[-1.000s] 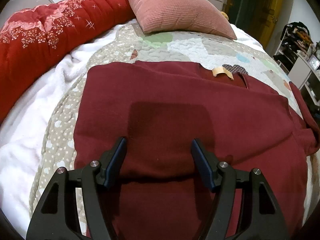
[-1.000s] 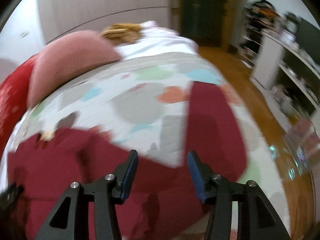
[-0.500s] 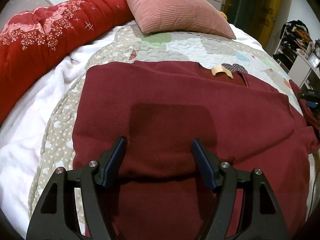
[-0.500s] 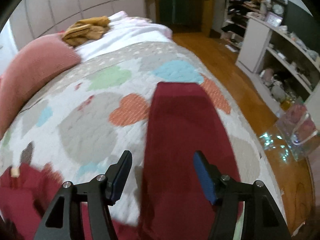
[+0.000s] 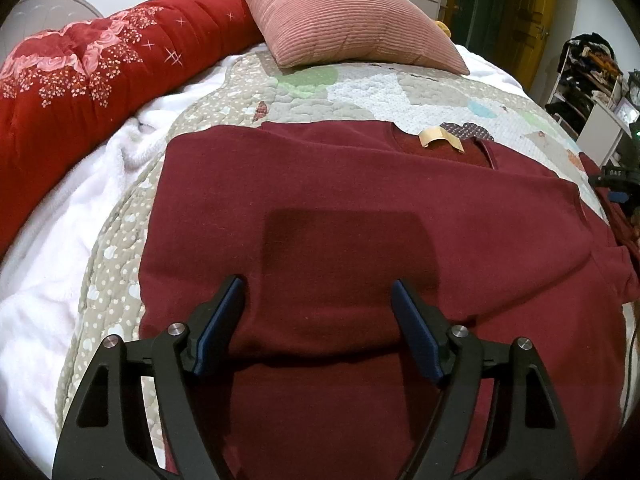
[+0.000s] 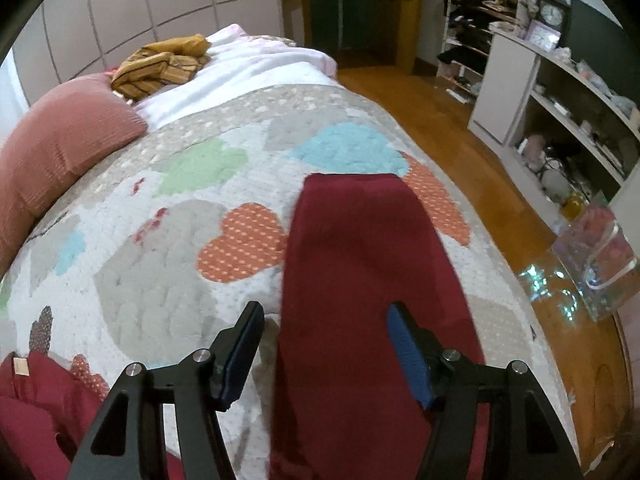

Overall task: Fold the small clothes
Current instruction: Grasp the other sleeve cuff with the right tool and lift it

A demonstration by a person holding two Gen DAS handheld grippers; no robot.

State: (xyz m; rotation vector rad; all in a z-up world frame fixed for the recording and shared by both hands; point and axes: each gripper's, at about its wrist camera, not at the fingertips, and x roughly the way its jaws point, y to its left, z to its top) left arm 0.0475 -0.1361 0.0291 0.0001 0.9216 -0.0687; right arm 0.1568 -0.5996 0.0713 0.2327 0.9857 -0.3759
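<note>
- Left gripper [image 5: 318, 304] hovered over the body of the maroon sweater [image 5: 360, 208], jaws spread wide, nothing in them. Risk: closing there would've pinched mid-panel fabric and bunched it instead of catching an edge.
- Sweater lay flat, front down or up I couldn't tell, on the patchwork quilt [image 5: 400, 88], neck tag [image 5: 440, 138] at the far end. Left side looked already folded in, straight edge near the white blanket [image 5: 60, 240]. Any drag on the body would likely have undone that edge.
- Pink cushion [image 5: 348, 20] and red comforter [image 5: 100, 68] sat well clear; no snag risk there.
- Right gripper [image 6: 324, 344] was also wide open and empty, straddling the sleeve [image 6: 360, 248] that ran straight out toward the bed edge.
- Risk: only the sleeve's left edge sat between the pads; a shallow bite would've slipped during the swing.
- Risk: cuff [image 6: 352, 180] lay near the quilt edge by the wooden floor [image 6: 460, 152]; a dropped sleeve could've slid off the side.
- Soft bedding: pressing down could've grabbed quilt along with sleeve.
</note>
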